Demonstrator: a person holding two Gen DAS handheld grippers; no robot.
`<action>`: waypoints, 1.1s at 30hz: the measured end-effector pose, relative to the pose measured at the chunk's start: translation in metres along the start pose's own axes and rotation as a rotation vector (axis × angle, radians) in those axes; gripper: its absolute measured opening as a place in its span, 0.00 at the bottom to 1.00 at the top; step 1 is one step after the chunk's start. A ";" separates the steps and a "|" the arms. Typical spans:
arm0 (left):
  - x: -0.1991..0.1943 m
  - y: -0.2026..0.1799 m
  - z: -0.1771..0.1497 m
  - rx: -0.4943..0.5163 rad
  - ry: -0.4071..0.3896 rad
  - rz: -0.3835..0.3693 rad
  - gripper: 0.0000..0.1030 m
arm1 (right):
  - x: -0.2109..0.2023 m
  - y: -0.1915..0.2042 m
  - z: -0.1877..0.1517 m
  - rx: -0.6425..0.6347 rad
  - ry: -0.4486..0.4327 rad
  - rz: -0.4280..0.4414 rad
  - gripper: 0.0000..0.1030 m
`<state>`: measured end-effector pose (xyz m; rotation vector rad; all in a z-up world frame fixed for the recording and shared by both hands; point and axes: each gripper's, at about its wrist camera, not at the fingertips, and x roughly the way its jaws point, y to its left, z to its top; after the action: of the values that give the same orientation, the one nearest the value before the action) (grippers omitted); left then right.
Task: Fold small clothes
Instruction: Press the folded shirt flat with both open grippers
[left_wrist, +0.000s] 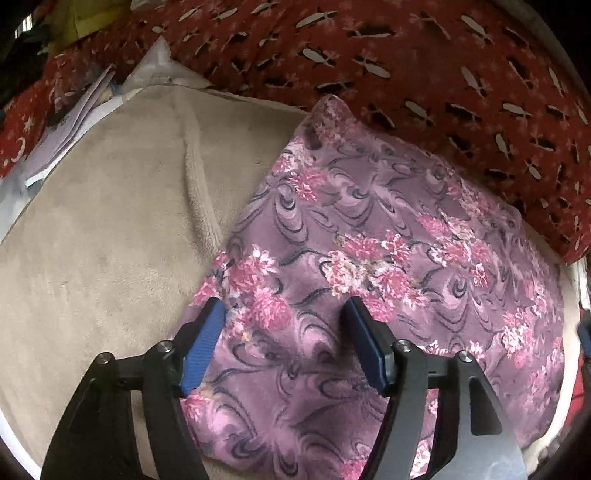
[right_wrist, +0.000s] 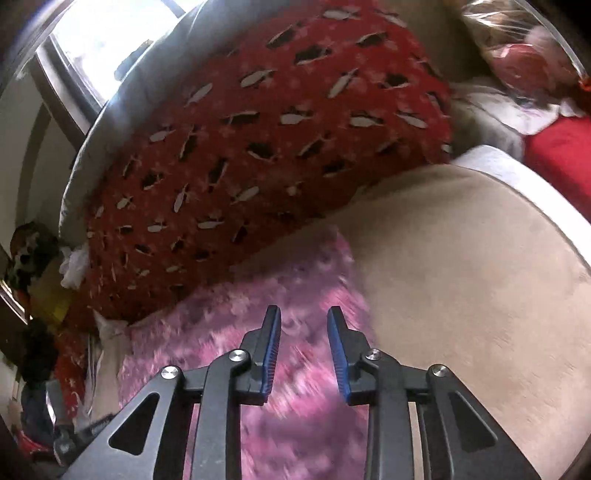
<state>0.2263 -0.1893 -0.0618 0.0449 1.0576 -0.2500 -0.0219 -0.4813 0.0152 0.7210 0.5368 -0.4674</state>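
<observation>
Floral cloth (left_wrist: 369, 258), mauve with pink blossoms and dark swirling lines, lies spread on a beige plush blanket (left_wrist: 110, 240) in our left wrist view. There we see it sharply: a soft, fleecy piece lying mostly flat, one corner pointing up toward a red patterned cushion (left_wrist: 406, 74), its left edge running diagonally across the beige. The right wrist view gives the same cloth (right_wrist: 221, 314) only as a smear of pink and purple, too blurred for us to read the print.

What the left view adds is a heap of white papers (left_wrist: 74, 118) at the upper left beside the blanket. What the right view adds is a bright window (right_wrist: 110, 37) at the upper left, a clear plastic bag (right_wrist: 517, 55) with something red and white inside at the upper right, and the far side of the red cushion (right_wrist: 258, 129) leaning over the cloth's edge.

Our left gripper (left_wrist: 284, 310) hovers over the near part of the cloth with its jaws spread wide and nothing clamped between the blue pads. Our right gripper (right_wrist: 304, 317) hangs above the cloth's blurred surface with its jaws parted only a little; we see no fabric caught between them.
</observation>
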 end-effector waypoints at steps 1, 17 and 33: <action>0.000 0.001 0.001 -0.004 0.003 -0.005 0.67 | 0.011 0.002 -0.001 -0.009 0.015 -0.007 0.39; 0.003 0.019 0.008 -0.072 0.033 -0.077 0.68 | 0.077 0.079 -0.046 -0.210 0.147 0.083 0.56; -0.007 0.078 0.025 -0.252 0.093 -0.291 0.68 | 0.101 0.136 -0.113 -0.469 0.144 0.097 0.61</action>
<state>0.2627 -0.1160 -0.0501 -0.3295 1.1806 -0.3780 0.1001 -0.3316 -0.0507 0.3286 0.7125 -0.1869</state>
